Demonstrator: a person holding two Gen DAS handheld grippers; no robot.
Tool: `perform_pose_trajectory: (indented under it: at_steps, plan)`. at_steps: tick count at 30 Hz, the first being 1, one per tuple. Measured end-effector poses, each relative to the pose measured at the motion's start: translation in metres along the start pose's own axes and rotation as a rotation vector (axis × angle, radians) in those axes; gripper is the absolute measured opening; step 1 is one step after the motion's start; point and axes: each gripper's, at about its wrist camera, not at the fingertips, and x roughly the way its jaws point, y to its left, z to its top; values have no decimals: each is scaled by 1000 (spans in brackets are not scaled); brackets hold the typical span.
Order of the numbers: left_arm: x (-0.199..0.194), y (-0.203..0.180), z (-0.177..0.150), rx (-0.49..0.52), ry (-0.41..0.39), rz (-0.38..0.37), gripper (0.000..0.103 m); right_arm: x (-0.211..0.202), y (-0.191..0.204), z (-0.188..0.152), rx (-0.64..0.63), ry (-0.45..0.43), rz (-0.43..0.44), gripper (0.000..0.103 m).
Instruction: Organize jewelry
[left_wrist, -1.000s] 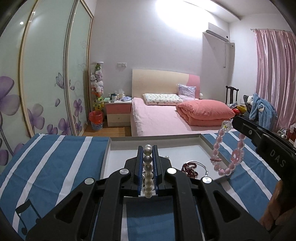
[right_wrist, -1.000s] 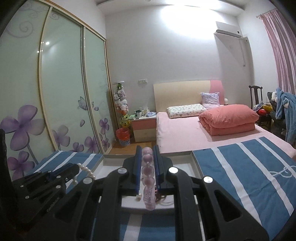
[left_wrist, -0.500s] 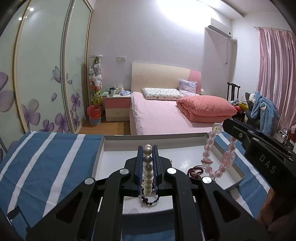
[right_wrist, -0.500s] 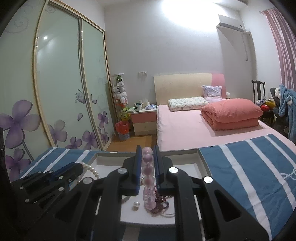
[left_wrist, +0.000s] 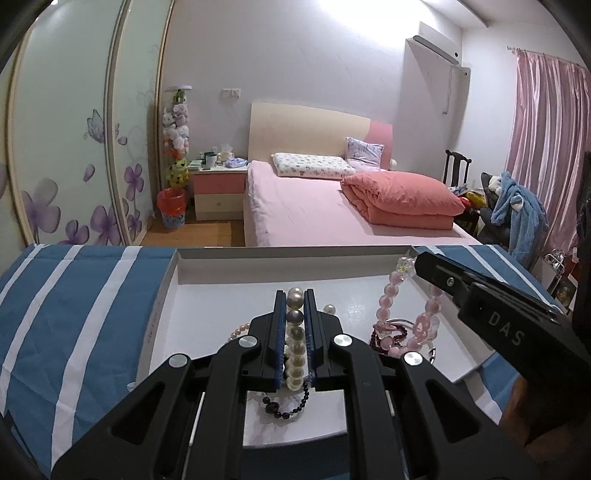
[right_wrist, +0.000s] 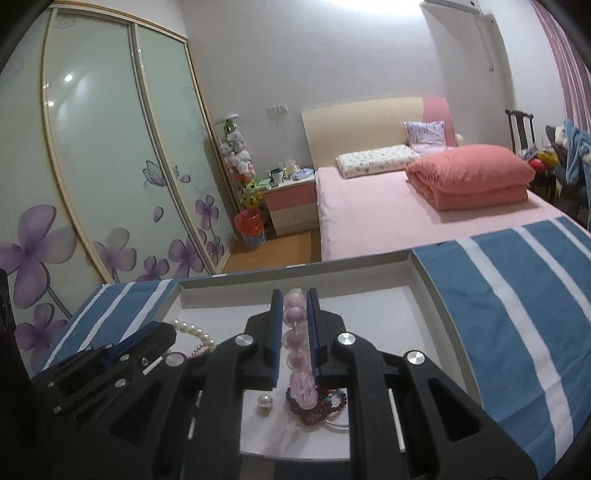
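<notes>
My left gripper (left_wrist: 294, 295) is shut on a white pearl bracelet (left_wrist: 295, 347) and holds it low over a shallow white tray (left_wrist: 229, 306). My right gripper (right_wrist: 294, 295) is shut on a pink bead bracelet (right_wrist: 295, 339), which also hangs from it in the left wrist view (left_wrist: 388, 314). In the tray lie a dark bead bracelet (left_wrist: 284, 404), a dark red bead bracelet (right_wrist: 317, 406), a small pink pearl strand (left_wrist: 238, 330) and loose pearls (right_wrist: 264, 400). The left gripper also shows in the right wrist view (right_wrist: 110, 362).
The tray sits on a blue cloth with white stripes (left_wrist: 74, 314). Beyond the edge stands a pink bed (left_wrist: 332, 214), a nightstand (left_wrist: 218, 192), a floral sliding wardrobe (right_wrist: 92, 177) and a chair with clothes (left_wrist: 517, 214).
Both grippers have come down and forward over the tray with their bracelets. The jewelry lying in the tray now shows closer under both.
</notes>
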Motion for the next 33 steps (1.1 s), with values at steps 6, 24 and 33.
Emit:
perform_pose_trajectory:
  at_steps: [6,24,33]
  plan:
    - [2,11,4,-49,14,-8,18,-5,-8,3,27,-1,4,34]
    - [-68,39,-2,-96,-44,30,50,-93,4,-12,-7,-58,-17,49]
    - [-131,49,-35,-103,-67,63,66,-152,24,-52,-66,-20,-35,70]
